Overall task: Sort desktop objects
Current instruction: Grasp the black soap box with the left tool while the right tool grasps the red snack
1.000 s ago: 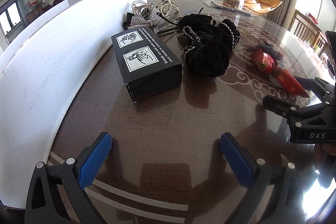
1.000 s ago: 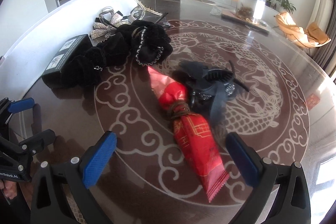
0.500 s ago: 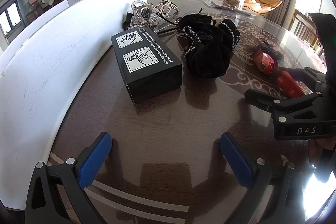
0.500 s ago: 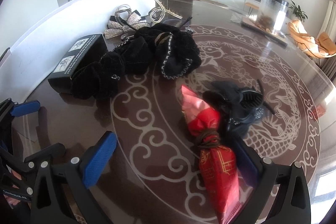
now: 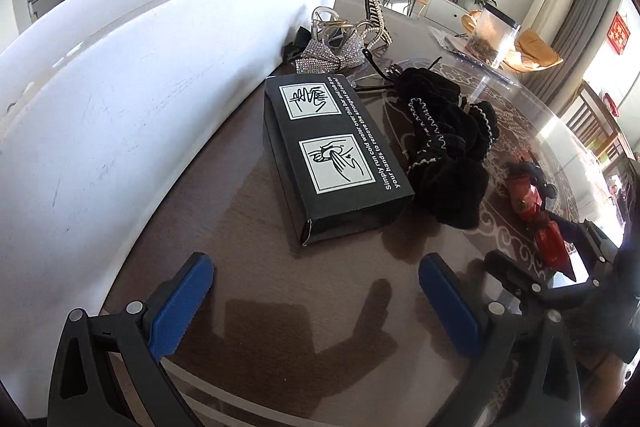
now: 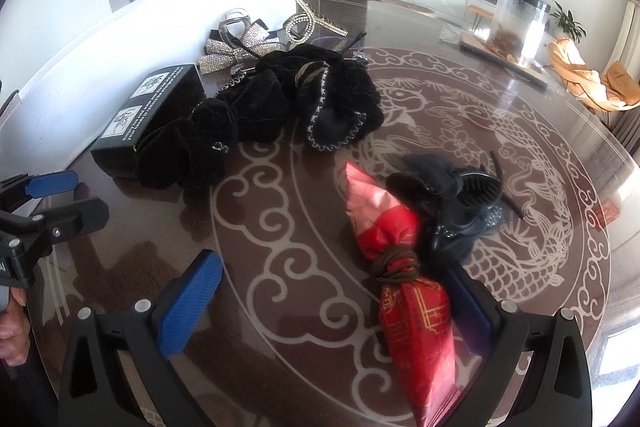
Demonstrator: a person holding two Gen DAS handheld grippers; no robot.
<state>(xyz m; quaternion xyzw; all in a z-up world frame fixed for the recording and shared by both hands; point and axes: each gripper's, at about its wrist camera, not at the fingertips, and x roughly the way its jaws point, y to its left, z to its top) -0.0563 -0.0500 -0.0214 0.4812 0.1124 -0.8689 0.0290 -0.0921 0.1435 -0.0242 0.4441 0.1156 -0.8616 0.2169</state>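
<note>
Filling both views: dark table (image 6: 280, 307) with pale scrollwork, white board (image 5: 100, 115) along its upper-left edge. Centre of left view: black box (image 5: 336, 155), flat, touching black velvet heap (image 5: 448, 155) on its right. Lower right of right view: red packet (image 6: 404, 279), tied at the waist, lying between the spread fingers of right gripper (image 6: 332, 303), against the far-right pad, not pinched; dark claw clip (image 6: 456, 203) touching it behind. Bottom of left view: left gripper (image 5: 316, 303), spread wide over bare table. Upper centre: rhinestone bow (image 6: 236, 47).
</note>
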